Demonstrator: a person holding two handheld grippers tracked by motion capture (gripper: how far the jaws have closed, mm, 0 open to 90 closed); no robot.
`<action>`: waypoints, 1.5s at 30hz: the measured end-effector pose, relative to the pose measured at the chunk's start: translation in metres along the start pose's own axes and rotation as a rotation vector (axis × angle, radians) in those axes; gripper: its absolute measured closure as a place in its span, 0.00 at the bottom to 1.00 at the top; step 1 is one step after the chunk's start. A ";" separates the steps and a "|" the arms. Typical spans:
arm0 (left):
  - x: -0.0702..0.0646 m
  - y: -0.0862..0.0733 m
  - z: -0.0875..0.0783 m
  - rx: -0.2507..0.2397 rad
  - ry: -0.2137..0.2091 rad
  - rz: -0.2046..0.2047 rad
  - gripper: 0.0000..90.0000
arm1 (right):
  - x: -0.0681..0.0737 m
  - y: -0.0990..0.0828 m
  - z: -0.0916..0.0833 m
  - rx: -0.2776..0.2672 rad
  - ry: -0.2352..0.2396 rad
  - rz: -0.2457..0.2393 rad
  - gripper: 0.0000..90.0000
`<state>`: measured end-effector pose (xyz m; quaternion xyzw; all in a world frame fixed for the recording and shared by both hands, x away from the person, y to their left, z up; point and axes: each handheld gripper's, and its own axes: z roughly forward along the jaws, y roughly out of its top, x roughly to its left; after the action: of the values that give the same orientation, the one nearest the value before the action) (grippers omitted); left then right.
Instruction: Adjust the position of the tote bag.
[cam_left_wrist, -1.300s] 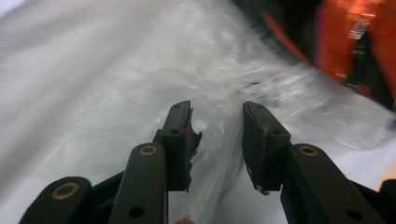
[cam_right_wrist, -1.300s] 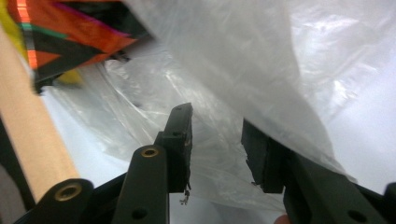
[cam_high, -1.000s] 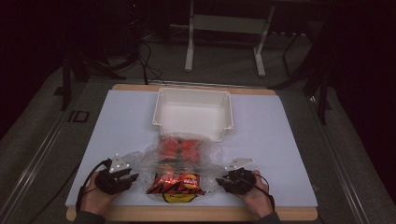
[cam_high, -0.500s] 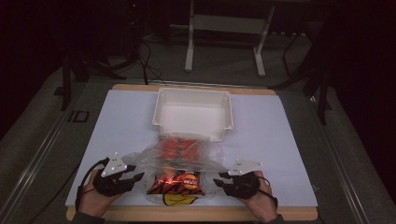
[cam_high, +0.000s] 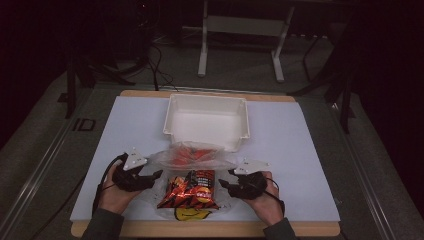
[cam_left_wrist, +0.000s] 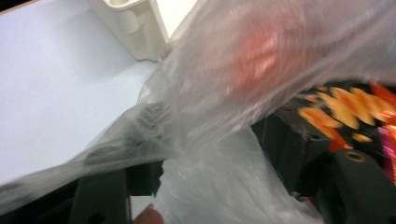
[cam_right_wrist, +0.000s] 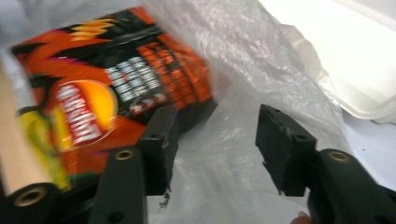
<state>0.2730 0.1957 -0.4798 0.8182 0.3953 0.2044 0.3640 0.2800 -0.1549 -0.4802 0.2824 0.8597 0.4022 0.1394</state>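
A clear plastic bag lies near the table's front, its far end holding red items. An orange and black snack packet sits at its near end. My left gripper is at the bag's left side; its jaws have just been opening. In the left gripper view the bag's film drapes over the left jaw of my left gripper, unpinched. My right gripper is at the bag's right side and has just been opening too. In the right gripper view, my right gripper stands apart over loose film, beside the snack packet.
A white rectangular tub stands just beyond the bag at the middle of the white mat. The mat's wooden front edge is close under the hands. Dark floor, cables and a stand's legs lie beyond the table.
Both grippers' jaws have spread wider and both hands have risen a little. The bag's sides are no longer pinched, and the snack packet shows more fully between the grippers.
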 end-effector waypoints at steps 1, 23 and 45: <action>0.000 0.002 0.003 -0.001 0.012 -0.002 0.41 | -0.001 0.001 0.004 0.007 -0.007 0.000 0.49; 0.001 0.018 0.045 0.100 0.050 0.058 0.88 | -0.037 0.014 0.037 0.056 -0.057 0.108 0.80; 0.044 0.006 0.030 0.000 -0.011 -0.127 0.85 | -0.079 0.001 0.019 0.050 -0.077 0.291 0.90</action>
<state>0.3212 0.2150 -0.4926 0.7925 0.4444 0.1763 0.3786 0.3521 -0.1898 -0.4899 0.4227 0.8133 0.3856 0.1054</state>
